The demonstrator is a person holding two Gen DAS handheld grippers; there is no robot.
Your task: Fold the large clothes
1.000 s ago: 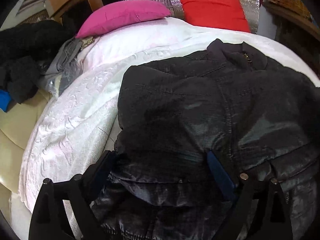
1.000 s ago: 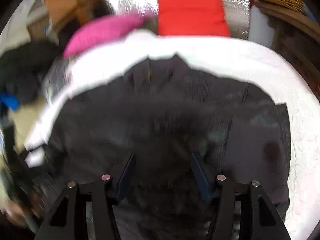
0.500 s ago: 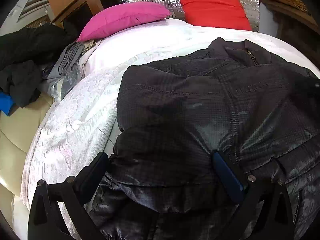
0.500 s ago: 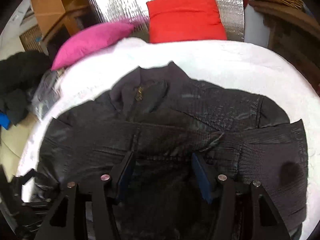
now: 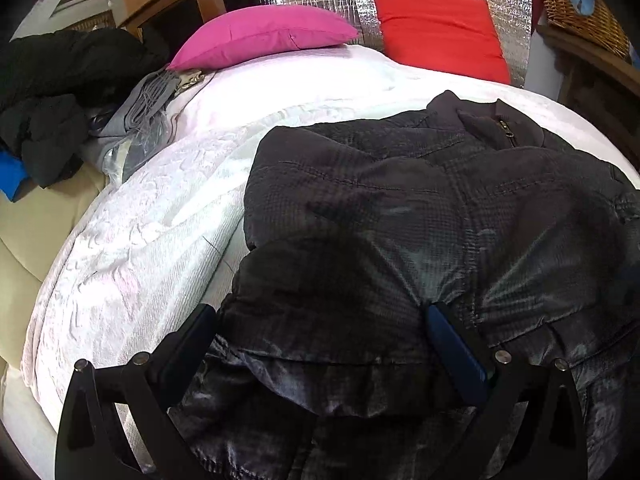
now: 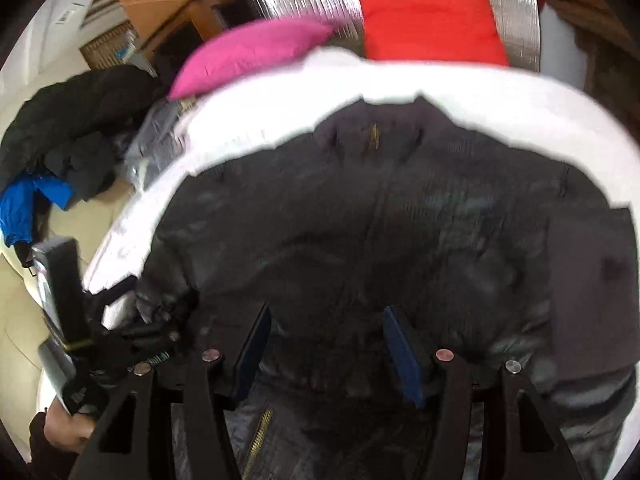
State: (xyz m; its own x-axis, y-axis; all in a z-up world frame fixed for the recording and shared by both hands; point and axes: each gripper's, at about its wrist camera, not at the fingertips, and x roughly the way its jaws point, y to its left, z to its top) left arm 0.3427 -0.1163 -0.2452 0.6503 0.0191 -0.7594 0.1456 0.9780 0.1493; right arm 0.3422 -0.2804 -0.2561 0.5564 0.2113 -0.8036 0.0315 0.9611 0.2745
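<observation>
— Where's the jacket (image 5: 420,248)?

— Spread on the white bed (image 5: 132,264), collar at twelve o'clock; bare bedding at nine.

— Grippers?

— My left gripper (image 5: 320,320) gapes wide, straddling its edge, angled down. Right gripper (image 6: 326,320) half-spread over it, clamping nothing.

A big bed (image 5: 132,264) with a white bumpy cover holds everything. A dark, shiny jacket (image 5: 400,240) lies spread flat on it, on the near right part, with its collar and zip pointing to the far side. At the far end lie a pink pillow (image 5: 264,36) on the left and a red pillow (image 5: 440,32) on the right. Some grey cloth (image 5: 148,108) sits on the far left edge.
</observation>
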